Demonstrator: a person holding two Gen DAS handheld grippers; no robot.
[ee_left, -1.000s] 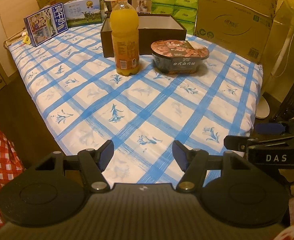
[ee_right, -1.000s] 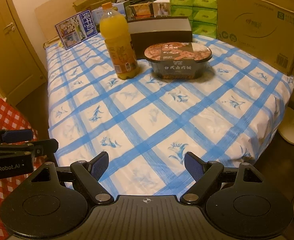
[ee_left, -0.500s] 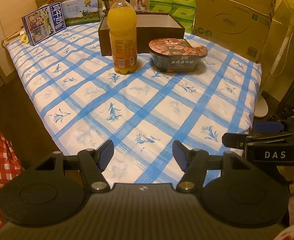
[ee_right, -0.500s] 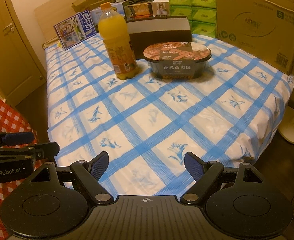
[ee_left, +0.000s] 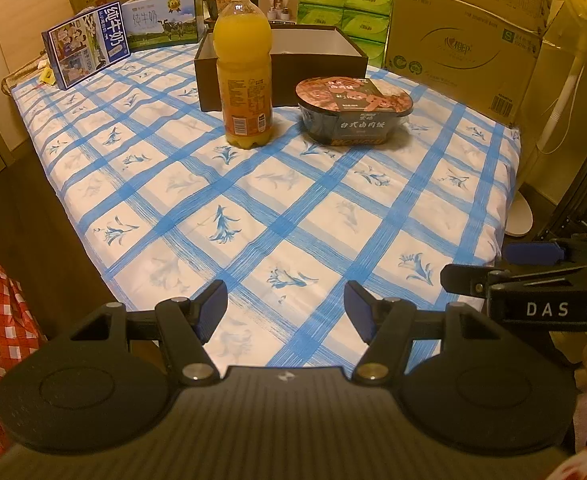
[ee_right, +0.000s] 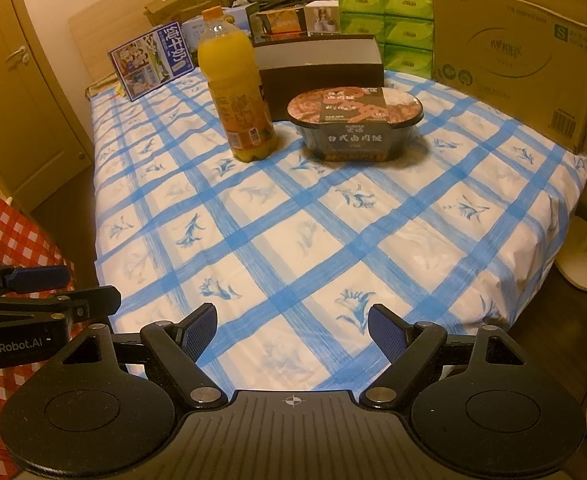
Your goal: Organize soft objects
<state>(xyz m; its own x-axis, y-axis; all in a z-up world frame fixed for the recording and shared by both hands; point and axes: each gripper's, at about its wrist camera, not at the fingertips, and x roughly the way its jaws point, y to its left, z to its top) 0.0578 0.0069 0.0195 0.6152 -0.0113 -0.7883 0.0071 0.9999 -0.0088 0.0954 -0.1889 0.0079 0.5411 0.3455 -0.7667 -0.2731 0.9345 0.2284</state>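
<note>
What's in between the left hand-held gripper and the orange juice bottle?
Only bare blue-checked bedsheet between the left hand-held gripper and the orange juice bottle, per the left wrist view.

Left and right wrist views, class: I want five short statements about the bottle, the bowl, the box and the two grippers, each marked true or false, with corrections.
1. The juice bottle stands upright with its cap on. True.
2. The instant rice bowl lies inside the dark open box. False: it sits on the checked sheet in front of the box.
3. The left gripper is open and holds nothing. True.
4. The right gripper grips the bottle. False: it is open, well short of it.
5. The bottle is to the right of the bowl. False: it is to the left.
</note>
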